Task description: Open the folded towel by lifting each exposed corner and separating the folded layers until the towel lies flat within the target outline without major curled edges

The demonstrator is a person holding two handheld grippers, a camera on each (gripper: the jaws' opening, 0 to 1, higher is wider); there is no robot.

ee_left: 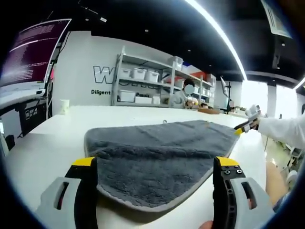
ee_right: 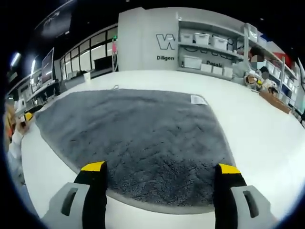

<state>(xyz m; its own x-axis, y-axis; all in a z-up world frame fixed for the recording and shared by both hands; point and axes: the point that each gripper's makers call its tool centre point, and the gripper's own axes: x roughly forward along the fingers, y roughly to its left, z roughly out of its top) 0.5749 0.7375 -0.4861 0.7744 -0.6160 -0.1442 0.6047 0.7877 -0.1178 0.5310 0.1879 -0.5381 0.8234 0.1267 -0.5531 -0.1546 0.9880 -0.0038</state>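
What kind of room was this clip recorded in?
Probably a lab or workshop-style office: metal shelving stocked with storage bins, a screen full of text, and a large white table holding the grey towel.

1. Left gripper (ee_left: pixel 155 164): jaws spread wide apart, holding nothing.
2. Right gripper (ee_right: pixel 162 169): jaws spread wide, empty; in the left gripper view its yellow tip sits at a white-sleeved arm's (ee_left: pixel 283 130) end.

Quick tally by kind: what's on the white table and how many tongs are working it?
Grey towel: 1
White label on the towel: 1
Tongs, left tongs and right tongs: 2
White cup at the table's far edge: 1
Total: 5
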